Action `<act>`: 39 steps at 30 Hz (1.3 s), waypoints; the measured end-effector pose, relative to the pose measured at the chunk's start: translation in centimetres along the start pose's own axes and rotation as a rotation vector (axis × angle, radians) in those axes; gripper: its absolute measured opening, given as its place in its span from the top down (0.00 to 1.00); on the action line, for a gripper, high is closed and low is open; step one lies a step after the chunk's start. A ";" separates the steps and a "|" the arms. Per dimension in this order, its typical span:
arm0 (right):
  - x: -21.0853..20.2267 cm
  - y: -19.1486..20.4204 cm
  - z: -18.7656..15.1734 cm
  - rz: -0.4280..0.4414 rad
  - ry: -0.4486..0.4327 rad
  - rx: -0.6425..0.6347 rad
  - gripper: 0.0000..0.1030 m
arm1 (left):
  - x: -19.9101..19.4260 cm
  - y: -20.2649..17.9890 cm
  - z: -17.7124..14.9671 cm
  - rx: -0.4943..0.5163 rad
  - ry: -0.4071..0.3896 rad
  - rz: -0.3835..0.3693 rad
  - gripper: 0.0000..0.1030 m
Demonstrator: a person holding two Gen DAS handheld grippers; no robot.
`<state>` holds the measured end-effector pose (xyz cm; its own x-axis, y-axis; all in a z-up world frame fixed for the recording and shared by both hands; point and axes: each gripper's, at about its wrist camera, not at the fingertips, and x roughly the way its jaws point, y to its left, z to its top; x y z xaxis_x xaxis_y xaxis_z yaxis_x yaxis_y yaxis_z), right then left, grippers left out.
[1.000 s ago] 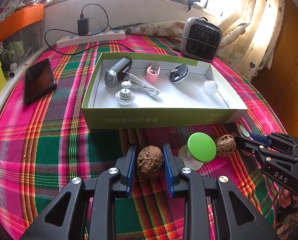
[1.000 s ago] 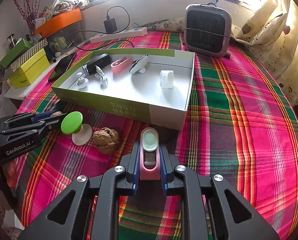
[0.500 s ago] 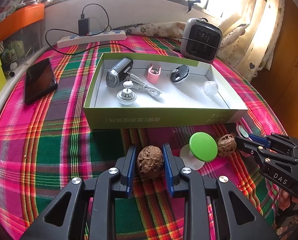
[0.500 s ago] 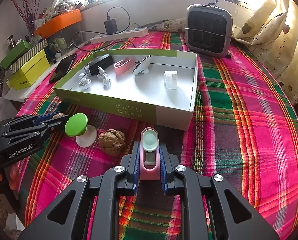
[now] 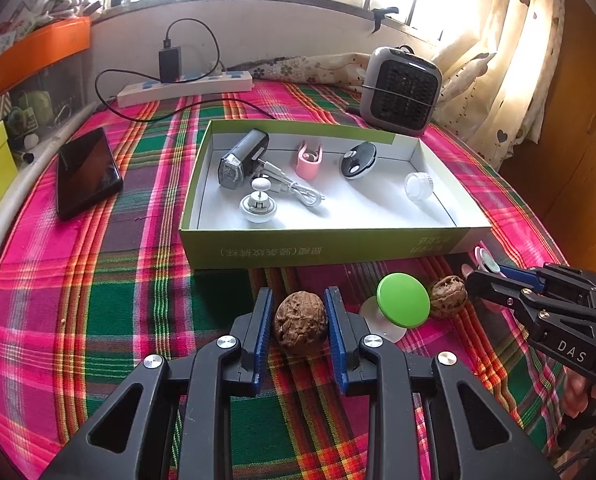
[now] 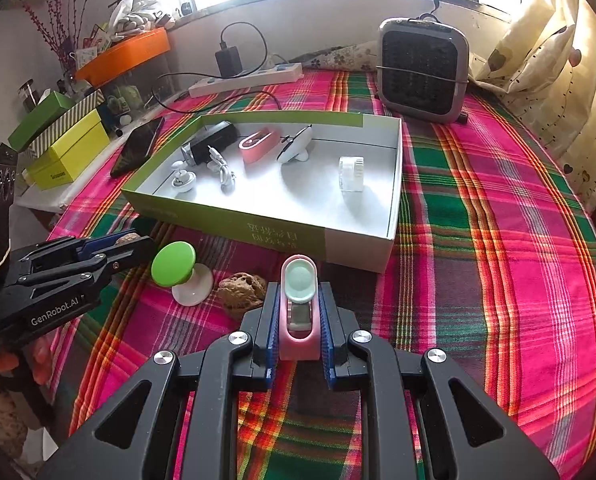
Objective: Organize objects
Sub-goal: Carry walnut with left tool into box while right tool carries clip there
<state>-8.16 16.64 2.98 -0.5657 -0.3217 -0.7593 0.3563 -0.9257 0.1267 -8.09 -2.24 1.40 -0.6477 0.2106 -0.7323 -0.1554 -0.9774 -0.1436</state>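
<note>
The left tongs (image 5: pixel 299 322) are clenched on a walnut (image 5: pixel 300 323). The right tongs (image 6: pixel 299 316) are clenched on a pink clip (image 6: pixel 299 312). Between the two tongs, on the plaid cloth (image 6: pixel 497 264), sit a green knob (image 5: pixel 403 306) and a second walnut (image 5: pixel 448 296), close together. Just ahead of both tongs lies the open box (image 5: pixel 321 246), holding a light (image 5: pixel 242 158), cable (image 5: pixel 298 192) and small jar (image 5: pixel 418 185).
</note>
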 end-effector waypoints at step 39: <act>-0.3 0.7 6.9 0.060 -0.086 -0.061 0.82 | -0.3 -0.5 5.1 0.015 -0.043 -0.036 0.77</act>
<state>-12.86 14.68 7.73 -0.6029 -0.3939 -0.6938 0.4340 -0.8916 0.1291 -11.62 -1.75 5.12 -0.6727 0.2464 -0.6977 -0.1901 -0.9688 -0.1588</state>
